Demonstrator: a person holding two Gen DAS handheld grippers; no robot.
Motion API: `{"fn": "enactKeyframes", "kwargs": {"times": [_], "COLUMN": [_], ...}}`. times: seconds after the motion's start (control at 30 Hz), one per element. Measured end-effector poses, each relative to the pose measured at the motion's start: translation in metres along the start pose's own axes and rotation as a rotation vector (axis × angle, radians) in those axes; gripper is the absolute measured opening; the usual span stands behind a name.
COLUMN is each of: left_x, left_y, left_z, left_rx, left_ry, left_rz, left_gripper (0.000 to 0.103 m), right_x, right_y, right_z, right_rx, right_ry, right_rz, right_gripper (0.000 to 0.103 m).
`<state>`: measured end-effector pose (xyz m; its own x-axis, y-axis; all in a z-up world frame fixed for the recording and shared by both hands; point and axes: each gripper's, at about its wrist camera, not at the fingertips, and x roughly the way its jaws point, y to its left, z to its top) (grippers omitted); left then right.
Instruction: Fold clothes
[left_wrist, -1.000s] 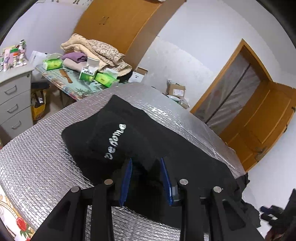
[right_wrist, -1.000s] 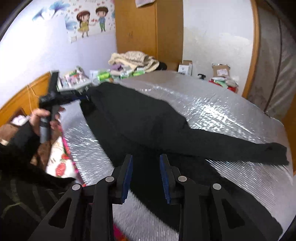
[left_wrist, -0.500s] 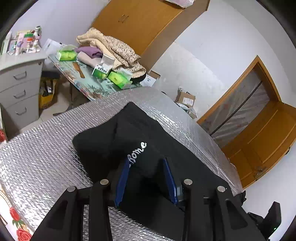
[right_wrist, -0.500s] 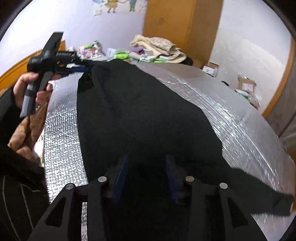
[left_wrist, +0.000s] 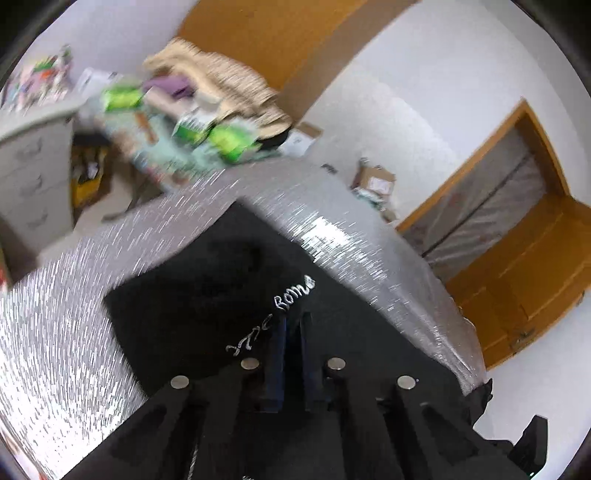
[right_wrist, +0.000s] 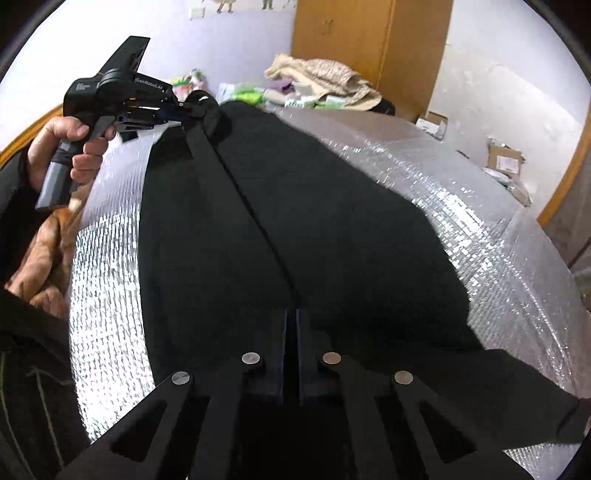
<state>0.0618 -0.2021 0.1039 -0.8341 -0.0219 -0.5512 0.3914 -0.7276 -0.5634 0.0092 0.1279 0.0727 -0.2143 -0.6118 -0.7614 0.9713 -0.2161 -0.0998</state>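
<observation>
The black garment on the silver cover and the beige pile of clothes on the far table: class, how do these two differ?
The black garment is one dark piece spread long across the silver cover; the beige pile is light, patterned and heaped.

The garment is pinched by the left gripper and the right gripper; nothing holds the pile.

Both are soft cloth.

Left gripper (right_wrist: 184, 107) clamped, held in a hand (right_wrist: 61, 147) at ten o'clock. Right gripper (right_wrist: 293, 325) pinched shut, pointing toward twelve o'clock.
</observation>
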Motion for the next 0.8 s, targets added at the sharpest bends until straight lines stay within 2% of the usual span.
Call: {"fn": "enactKeyframes", "kwargs": {"times": [0.1,0.2,0.27,0.4,0.47,0.53,0.73,0.8], "left_x": [-0.025,-0.048,-0.049,-0.023,-0.012,-0.018,-0.024,-0.031], "left_y": [-0.017,-0.015,0.003,0.059,0.081,0.085,0.074,0.074], "left_z": [0.018,0.025,0.018,-0.012,-0.026,-0.031,-0.031,-0.032], "left_rx": [0.063,0.123,0.123,0.039,-0.019,-0.048,-0.028,-0.027], "left_ry": [-0.108,-0.186,-0.161,-0.001,0.062,0.036,0.036,0.021], "left_rz": [-0.085,-0.122,-0.107,0.020,0.045,0.028,0.066,0.073], "left_gripper": [0.006,0.006,0.006,0.006,0.007,0.011,0.011,0.011], "right_x": [-0.019,-0.042,-0.049,-0.024,-0.019,-0.014,0.002,-0.001], "right_y": [0.001,0.011,0.020,0.035,0.036,0.036,0.038,0.039], "right_z": [0.008,0.015,0.016,0.008,0.006,0.004,-0.003,-0.004], "right_rx": [0.015,0.007,0.001,0.008,0.008,0.009,0.010,0.017], "right_ry": [-0.059,-0.130,-0.151,-0.077,-0.057,-0.037,0.024,0.014], "right_rz": [-0.001,0.025,0.070,0.153,0.155,0.158,0.165,0.171], "right_gripper": [0.003,0.003,0.003,0.003,0.004,0.006,0.009,0.013]}}
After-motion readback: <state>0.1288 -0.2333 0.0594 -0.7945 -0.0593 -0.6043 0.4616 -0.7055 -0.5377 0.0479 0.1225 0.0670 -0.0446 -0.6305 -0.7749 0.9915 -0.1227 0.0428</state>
